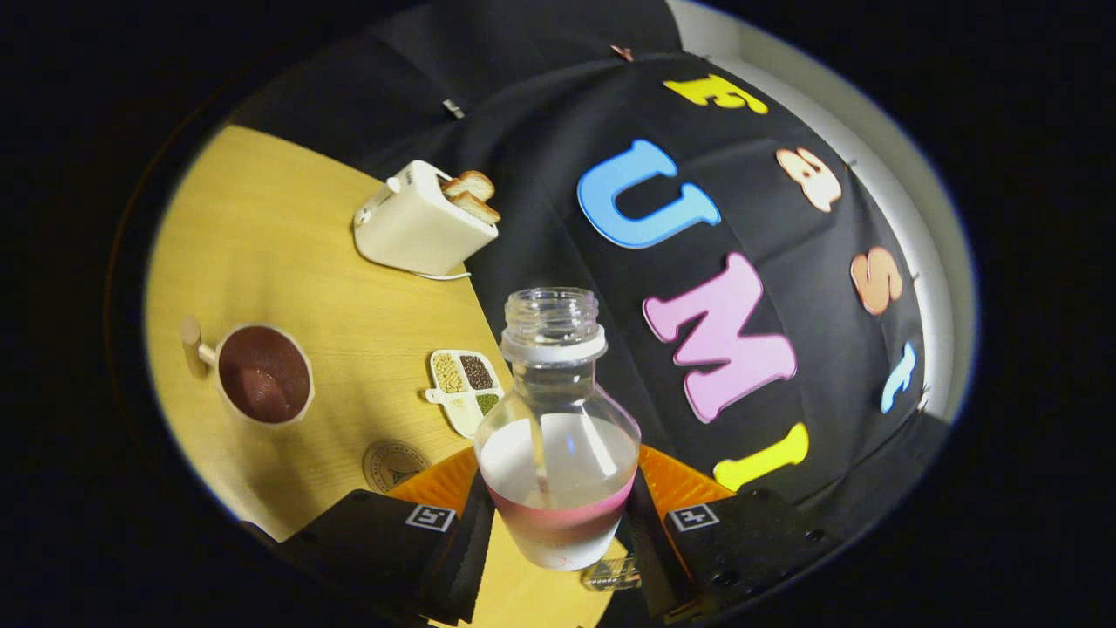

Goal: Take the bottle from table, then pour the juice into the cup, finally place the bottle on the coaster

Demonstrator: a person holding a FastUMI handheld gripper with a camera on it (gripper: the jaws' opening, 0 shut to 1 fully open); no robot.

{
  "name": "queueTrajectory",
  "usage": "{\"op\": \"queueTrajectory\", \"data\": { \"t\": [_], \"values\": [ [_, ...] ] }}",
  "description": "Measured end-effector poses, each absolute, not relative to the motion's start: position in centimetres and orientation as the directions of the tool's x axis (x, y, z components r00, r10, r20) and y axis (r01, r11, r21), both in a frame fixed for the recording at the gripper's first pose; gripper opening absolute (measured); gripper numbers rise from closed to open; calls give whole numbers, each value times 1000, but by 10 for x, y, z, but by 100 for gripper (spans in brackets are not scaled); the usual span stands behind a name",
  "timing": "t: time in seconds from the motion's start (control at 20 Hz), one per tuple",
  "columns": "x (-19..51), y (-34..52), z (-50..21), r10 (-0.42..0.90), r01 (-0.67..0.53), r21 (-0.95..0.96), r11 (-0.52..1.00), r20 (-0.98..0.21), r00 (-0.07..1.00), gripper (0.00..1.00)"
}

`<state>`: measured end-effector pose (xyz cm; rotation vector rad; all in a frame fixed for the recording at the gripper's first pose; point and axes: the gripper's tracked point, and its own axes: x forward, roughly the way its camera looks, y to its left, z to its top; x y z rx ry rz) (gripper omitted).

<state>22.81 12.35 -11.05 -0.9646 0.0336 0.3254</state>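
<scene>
The clear bottle (558, 427), uncapped and nearly empty, sits clamped between the fingers (453, 532), raised above the counter (288, 262). The cup (264, 375) on the counter holds dark red juice.

Bright overhead light on the table (288, 262), white glare streaks on the bottle (558, 436), strong fisheye curvature outward.

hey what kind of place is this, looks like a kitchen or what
Probably a staged breakfast table in a recording booth, not a real kitchen: a toaster holding toast, a cup of dark juice and a small compartment dish sit on a wooden table. The gripper clamps an uncapped bottle.
</scene>
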Motion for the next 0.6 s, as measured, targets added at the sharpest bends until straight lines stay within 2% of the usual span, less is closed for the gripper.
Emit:
{"op": "queueTrajectory", "data": {
  "t": [0.15,0.3,0.6],
  "values": [
    [236,112,-120,225,-323,-634,703,-233,946,73],
    [244,107,-131,262,-364,-421,831,-279,924,74],
    [274,98,-151,323,-359,-125,925,-238,916,73]
  ]
}}
